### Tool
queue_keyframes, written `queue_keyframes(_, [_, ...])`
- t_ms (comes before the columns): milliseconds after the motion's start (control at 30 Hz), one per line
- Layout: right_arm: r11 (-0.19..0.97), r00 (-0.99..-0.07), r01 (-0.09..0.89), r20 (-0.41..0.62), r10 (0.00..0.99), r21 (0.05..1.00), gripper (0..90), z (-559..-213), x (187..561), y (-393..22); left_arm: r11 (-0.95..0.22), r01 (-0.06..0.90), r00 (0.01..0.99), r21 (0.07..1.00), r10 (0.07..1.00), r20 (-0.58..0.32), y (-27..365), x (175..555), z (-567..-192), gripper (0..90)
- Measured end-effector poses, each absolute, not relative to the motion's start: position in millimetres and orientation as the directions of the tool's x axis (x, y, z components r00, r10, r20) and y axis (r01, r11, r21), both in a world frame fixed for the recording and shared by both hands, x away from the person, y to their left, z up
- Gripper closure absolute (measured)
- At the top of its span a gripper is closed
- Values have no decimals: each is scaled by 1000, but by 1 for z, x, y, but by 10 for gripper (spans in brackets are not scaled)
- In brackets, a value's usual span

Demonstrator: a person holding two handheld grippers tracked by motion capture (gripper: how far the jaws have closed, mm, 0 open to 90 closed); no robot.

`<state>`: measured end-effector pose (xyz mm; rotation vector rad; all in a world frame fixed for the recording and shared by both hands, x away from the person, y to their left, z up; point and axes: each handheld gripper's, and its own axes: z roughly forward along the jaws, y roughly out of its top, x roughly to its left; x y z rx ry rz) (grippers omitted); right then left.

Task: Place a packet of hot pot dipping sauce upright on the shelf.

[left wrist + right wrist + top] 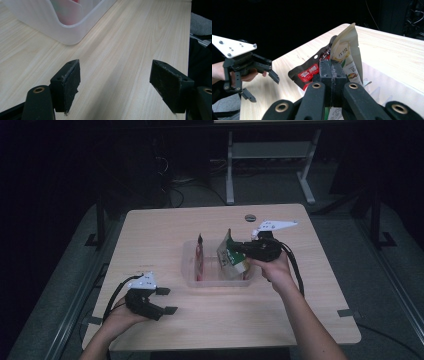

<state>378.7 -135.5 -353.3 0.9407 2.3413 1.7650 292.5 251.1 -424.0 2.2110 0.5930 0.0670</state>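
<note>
A clear plastic bin (220,282) sits mid-table. My right gripper (239,248) hangs over its right half, shut on the top of a green and beige snack pouch (231,255) that stands upright with its lower end down in the bin. In the right gripper view the jaws (332,67) pinch that pouch (347,50) just below its upper edge. A red and black packet (200,257) stands in the bin's left part. My left gripper (167,300) rests near the table's front left corner, open, with bare wood between its pads (115,82).
A small round metal disc (250,217) lies near the table's back edge. Behind the table stands the white frame of another desk (230,175). The bin's rounded corner (70,32) lies ahead and left of the left gripper.
</note>
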Motion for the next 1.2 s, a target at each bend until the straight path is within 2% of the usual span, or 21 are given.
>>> queue_keyframes(100, [161,-809,429,298,507,889,868,-353,379,-137,-551,391,889,737,434,-148,251,292,-424,241])
queue_keyframes(300, [194,-809,410,257,528,891,754,-352,377,-135,-551,398,888,734,433,-157,249,292,-425,237])
queue_keyframes(433, [201,-816,403,252,520,893,723,-350,374,-135,-555,396,889,731,430,-156,248,292,-425,236])
queue_keyframes(567, [226,-818,391,224,530,892,627,-349,371,-135,-554,396,889,732,431,-155,249,292,-426,230])
queue_keyframes(633, [245,-817,384,204,539,890,548,-348,367,-134,-552,394,889,735,431,-153,249,293,-426,224])
queue_keyframes(833, [290,-827,368,169,537,883,422,-344,356,-133,-544,400,883,738,445,-150,252,294,-425,206])
queue_keyframes(1200, [342,-852,351,145,504,872,281,-352,331,-144,-545,399,879,737,458,-137,256,293,-424,177])
